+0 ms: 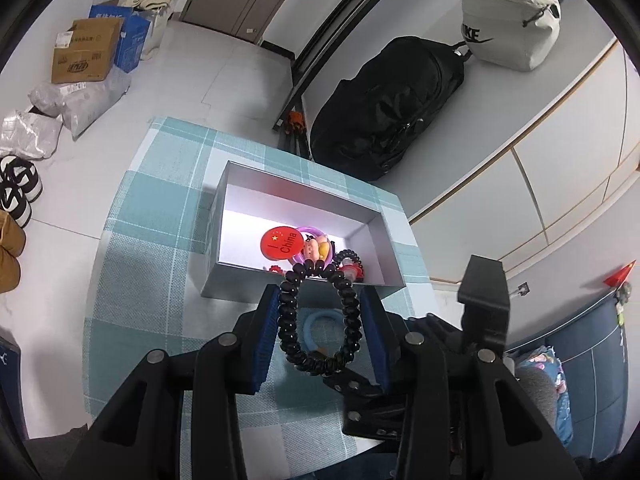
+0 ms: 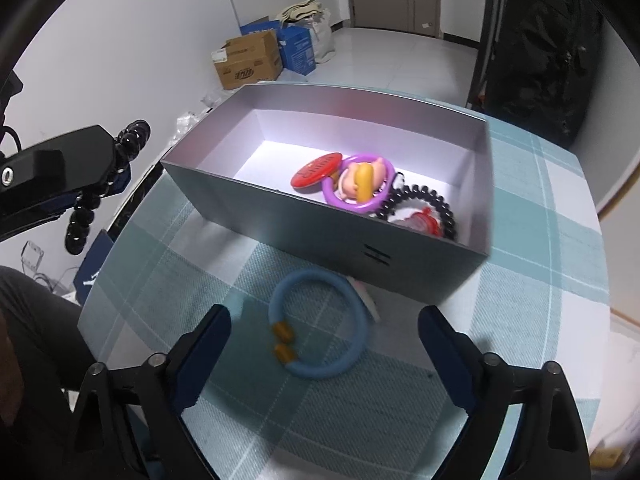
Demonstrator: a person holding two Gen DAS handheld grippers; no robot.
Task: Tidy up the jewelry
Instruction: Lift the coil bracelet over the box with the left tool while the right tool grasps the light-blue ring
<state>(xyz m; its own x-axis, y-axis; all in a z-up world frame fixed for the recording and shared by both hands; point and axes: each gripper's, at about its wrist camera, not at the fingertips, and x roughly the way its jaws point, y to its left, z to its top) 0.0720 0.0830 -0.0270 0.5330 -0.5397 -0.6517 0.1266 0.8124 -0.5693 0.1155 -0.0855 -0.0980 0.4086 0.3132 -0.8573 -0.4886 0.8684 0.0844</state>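
My left gripper (image 1: 320, 292) is shut on a black coiled bracelet (image 1: 288, 320), whose loop stands upright between the blue pads, just in front of the silver box (image 1: 240, 280). In the right wrist view that bracelet (image 2: 86, 216) hangs at the far left, beside the box. My right gripper (image 2: 326, 312) is open above the teal checked cloth, its fingers on either side of a blue ring bracelet (image 2: 352, 292) with amber beads, apart from it. This bracelet lies before the box's front wall (image 2: 320, 232). Inside the box are a red badge (image 2: 318, 170), a purple ring with a doll (image 2: 360, 184) and another black coil (image 2: 420, 200).
A small pink-white item (image 2: 368, 300) lies by the blue ring at the box's foot. The table (image 1: 140, 240) ends close behind the box. Beyond it stand a black backpack (image 1: 392, 108) and a white bag (image 1: 508, 28). Cardboard boxes (image 1: 84, 50) and shoes (image 1: 16, 196) sit on the floor.
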